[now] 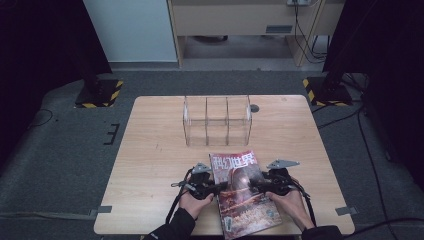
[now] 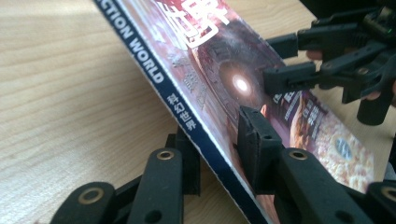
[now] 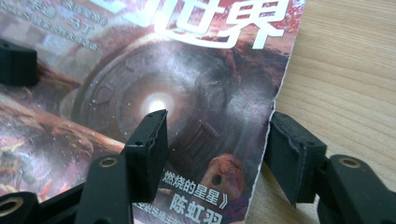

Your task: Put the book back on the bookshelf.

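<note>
A glossy magazine [image 1: 243,200] with a dark red science-fiction cover lies near the table's front edge, between both hands. My left gripper [image 1: 214,189] straddles its blue spine [image 2: 154,74]. One jaw is under that edge and the other stands over the cover, with a small gap still showing, so the gripper is open. My right gripper [image 1: 256,185] is open at the opposite, ragged page edge [image 3: 273,98]. Its one finger [image 3: 149,140] hovers over the cover and the other [image 3: 294,154] sits outside the edge by the wood. The right gripper [image 2: 285,63] also appears beyond the cover in the left gripper view.
A clear acrylic organiser [image 1: 217,121] with three upright compartments stands at the middle back of the wooden table [image 1: 150,165]. A small dark disc [image 1: 254,108] lies behind it. Black stands with yellow-striped feet [image 1: 100,92] flank the table on the floor.
</note>
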Tool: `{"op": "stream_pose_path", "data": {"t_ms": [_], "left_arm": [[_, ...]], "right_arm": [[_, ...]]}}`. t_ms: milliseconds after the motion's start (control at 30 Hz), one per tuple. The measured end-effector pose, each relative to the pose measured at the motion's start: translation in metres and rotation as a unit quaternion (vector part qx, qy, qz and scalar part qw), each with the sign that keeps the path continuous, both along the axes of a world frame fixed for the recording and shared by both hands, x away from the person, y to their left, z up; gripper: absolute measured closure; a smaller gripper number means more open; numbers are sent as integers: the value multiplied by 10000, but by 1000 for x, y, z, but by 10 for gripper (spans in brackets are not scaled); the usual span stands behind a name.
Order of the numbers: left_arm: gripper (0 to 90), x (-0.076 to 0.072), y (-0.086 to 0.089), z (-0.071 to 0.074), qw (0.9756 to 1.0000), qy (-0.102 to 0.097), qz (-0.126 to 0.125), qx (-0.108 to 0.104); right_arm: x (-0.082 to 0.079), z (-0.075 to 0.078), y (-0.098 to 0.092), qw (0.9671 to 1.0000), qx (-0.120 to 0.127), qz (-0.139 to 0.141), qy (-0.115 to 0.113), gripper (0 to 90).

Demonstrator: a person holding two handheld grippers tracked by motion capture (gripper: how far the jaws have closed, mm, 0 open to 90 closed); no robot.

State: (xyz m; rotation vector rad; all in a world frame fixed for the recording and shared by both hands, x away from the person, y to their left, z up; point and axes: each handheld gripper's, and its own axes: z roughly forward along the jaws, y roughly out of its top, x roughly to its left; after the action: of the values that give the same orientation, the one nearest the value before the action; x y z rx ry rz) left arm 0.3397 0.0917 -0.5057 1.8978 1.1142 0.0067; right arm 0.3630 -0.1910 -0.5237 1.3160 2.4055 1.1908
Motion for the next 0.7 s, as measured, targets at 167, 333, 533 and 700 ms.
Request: {"op": "stream_pose_path", "data": {"t_ms": [167, 333, 533, 700], "left_arm": [[714, 0, 0, 1, 10000, -30, 0, -21], [696, 1, -2, 0, 10000, -45, -12, 38], [665, 2, -5, -3, 9998, -73, -14, 196], [703, 4, -6, -3, 9998, -18, 92, 187]], "right_arm": [[0, 0, 0, 9999, 99, -5, 30, 432], [0, 0, 0, 9998, 182, 15, 4, 443], [0, 0, 2, 9998, 204, 74, -33, 450], [0, 1, 1, 9999, 105, 40, -13, 421]]}}
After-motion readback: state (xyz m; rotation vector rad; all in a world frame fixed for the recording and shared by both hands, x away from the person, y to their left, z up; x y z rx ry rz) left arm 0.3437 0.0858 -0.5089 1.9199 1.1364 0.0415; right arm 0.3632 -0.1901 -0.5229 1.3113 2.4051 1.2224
